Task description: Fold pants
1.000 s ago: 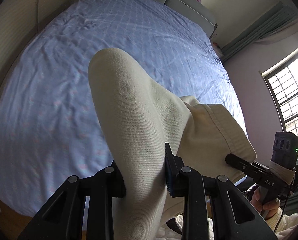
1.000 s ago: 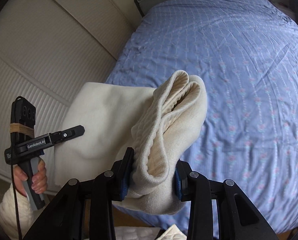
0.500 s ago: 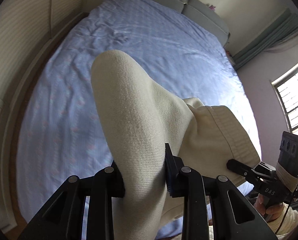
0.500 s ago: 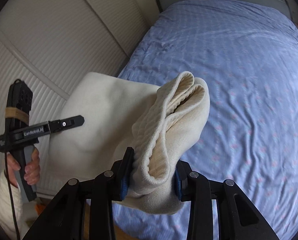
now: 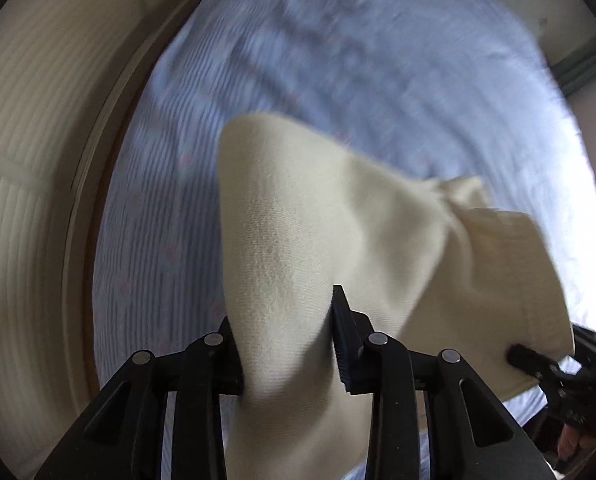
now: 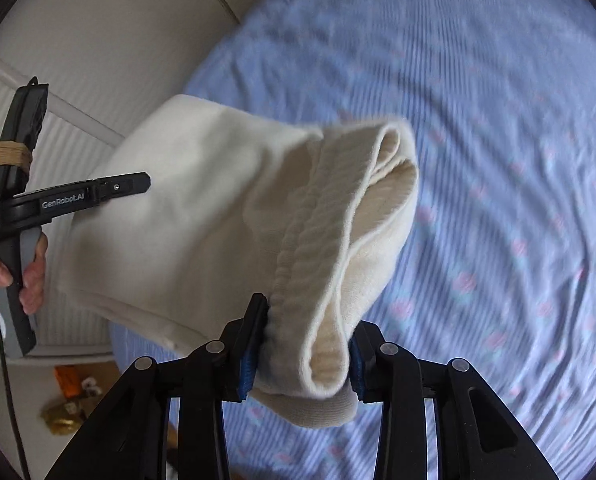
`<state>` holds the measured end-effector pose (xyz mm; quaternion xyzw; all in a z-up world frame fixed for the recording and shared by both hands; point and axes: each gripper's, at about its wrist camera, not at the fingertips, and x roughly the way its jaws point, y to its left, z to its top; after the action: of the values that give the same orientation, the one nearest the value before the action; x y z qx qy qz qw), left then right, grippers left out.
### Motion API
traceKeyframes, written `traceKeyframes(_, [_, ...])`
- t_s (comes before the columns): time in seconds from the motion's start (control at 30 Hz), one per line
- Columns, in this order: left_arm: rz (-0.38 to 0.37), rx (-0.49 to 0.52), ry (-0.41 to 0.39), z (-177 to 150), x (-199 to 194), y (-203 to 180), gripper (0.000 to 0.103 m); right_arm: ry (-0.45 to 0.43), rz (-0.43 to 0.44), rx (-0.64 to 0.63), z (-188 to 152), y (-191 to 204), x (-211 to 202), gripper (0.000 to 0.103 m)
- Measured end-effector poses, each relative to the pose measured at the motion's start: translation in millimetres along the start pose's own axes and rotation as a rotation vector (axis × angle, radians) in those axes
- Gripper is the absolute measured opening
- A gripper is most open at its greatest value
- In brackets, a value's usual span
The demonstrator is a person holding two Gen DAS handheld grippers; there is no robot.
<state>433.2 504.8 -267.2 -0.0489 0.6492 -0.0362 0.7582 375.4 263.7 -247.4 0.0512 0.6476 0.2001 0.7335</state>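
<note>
The cream pants (image 5: 298,216) hang in the air above the bed, held at two places. My left gripper (image 5: 286,344) is shut on a fold of the plain cream fabric. My right gripper (image 6: 306,344) is shut on the ribbed waistband end (image 6: 338,216), which stands up between its blue pads. In the right wrist view the pants (image 6: 186,208) stretch left to the left gripper (image 6: 98,192), held in a hand. In the left wrist view the right gripper (image 5: 554,364) shows at the lower right edge of the cloth.
A bed with a blue patterned sheet (image 6: 498,160) lies below both grippers and also shows in the left wrist view (image 5: 338,60). White ribbed wardrobe doors (image 5: 22,160) stand along the bed's left side. Small items lie on the floor (image 6: 70,400) by the bed corner.
Both grippers have swung with the pants over the bed, and the views are blurred by the motion. The wardrobe side now fills more of the left view. Both grips are unchanged.
</note>
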Motion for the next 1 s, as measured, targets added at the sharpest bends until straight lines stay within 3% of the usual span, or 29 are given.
traceKeyframes(0.13, [0.144, 0.006, 0.014, -17, 10, 6, 0.044, 0.099, 0.007, 0.086, -15, -14, 24, 0.044])
traceKeyframes(0.2, [0.242, 0.018, -0.039, -27, -1, 12, 0.050, 0.123, -0.021, 0.092, -22, -20, 28, 0.052])
traceKeyframes(0.33, [0.277, 0.025, -0.092, -51, -32, 11, 0.053, 0.106, -0.024, 0.169, -32, -47, 14, 0.060])
traceKeyframes(0.5, [0.336, 0.152, -0.233, -109, -81, -49, 0.069, 0.020, -0.027, 0.176, -56, -80, -35, 0.060])
traceKeyframes(0.57, [0.332, 0.161, -0.265, -125, -94, -75, 0.075, -0.042, -0.073, 0.139, -69, -88, -67, 0.061])
traceKeyframes(0.7, [0.258, 0.139, -0.309, -160, -120, -131, 0.084, -0.181, -0.156, 0.069, -112, -102, -136, 0.081])
traceKeyframes(1.0, [0.140, 0.268, -0.388, -237, -167, -294, 0.090, -0.358, -0.202, 0.104, -208, -162, -265, 0.085])
